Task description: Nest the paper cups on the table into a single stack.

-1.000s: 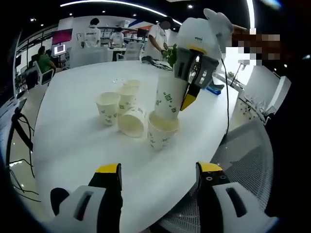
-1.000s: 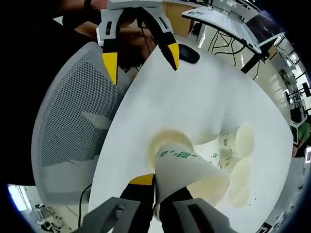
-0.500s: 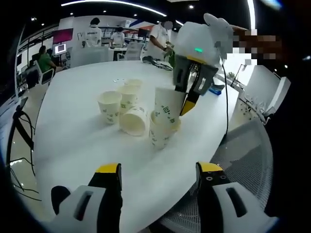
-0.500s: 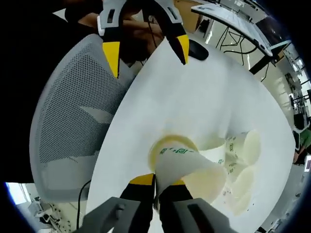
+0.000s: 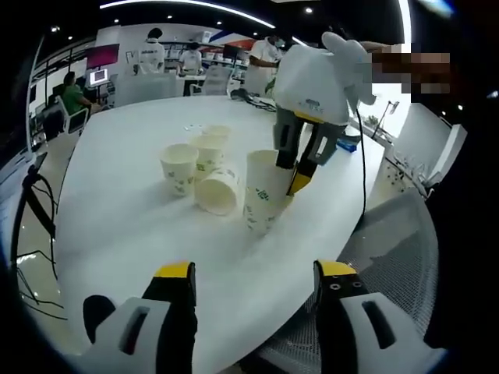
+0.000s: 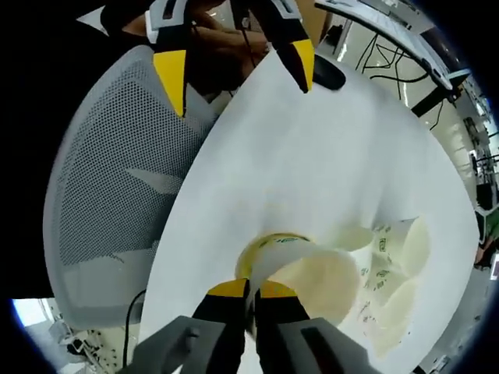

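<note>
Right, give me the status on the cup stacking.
Done: one cup sits nested in another, forming a two-cup stack near the table edge. In hand: the right gripper pinches that top cup's rim; the left gripper hangs open. Left: three upright cups and one cup on its side.

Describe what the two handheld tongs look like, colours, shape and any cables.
Both tongs share a design: white moulded bodies, dark grey slotted arms, and yellow tips. The left tongs show two broad white arms with yellow-capped ends. The right tongs have a bulky rounded white housing, and a thin dark cable hangs from it.
</note>
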The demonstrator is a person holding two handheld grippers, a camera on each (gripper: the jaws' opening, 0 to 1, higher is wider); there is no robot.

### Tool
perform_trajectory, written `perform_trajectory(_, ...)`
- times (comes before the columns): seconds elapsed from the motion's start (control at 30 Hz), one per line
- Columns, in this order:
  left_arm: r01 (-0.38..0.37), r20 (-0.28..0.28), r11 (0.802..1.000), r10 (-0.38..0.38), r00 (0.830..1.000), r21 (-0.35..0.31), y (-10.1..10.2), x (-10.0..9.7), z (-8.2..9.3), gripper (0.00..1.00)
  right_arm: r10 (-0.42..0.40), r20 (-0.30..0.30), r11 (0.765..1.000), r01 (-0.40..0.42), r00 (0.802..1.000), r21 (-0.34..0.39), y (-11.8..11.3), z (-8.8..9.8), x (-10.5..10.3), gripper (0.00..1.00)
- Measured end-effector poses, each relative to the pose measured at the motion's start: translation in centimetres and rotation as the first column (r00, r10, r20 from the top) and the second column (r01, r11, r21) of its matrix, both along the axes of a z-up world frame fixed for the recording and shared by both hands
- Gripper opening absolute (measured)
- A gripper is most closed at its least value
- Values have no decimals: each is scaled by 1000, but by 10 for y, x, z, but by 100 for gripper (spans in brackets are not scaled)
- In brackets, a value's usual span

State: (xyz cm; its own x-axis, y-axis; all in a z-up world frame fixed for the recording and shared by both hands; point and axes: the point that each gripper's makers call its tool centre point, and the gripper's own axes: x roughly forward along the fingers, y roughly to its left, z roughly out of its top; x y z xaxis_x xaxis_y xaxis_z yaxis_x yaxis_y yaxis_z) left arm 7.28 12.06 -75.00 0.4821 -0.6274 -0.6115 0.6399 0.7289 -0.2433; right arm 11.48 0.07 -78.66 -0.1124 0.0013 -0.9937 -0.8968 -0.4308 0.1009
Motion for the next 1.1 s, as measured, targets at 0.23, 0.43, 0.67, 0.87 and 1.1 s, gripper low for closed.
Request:
perform_trajectory(0.23, -3, -1, 1000, 3, 1000, 0, 2, 0, -1, 59, -38, -27, 999, 38, 999, 8, 2, 2, -4, 6)
perform_trajectory(0.43, 1, -2, 1000, -1, 1000, 1, 2, 0, -1, 59, -48, -28, 999, 48, 998, 17, 3, 5, -4, 9)
perform_trajectory(0.67, 5, -1, 1000, -5, 1000, 4, 0, 1, -1, 59, -80, -34, 996, 81, 996, 47, 6, 17, 1, 11)
perform_trajectory(0.87, 10, 3, 1000, -10, 1000, 3, -2, 1, 1, 59, -84, -26, 994, 85, 996, 61, 6, 27, 3, 12)
perform_trajectory(1.1, 20, 3, 1000, -20, 1000, 7, -4, 0, 0, 59, -99, -33, 991, 102, 994, 90, 8, 32, 2, 13)
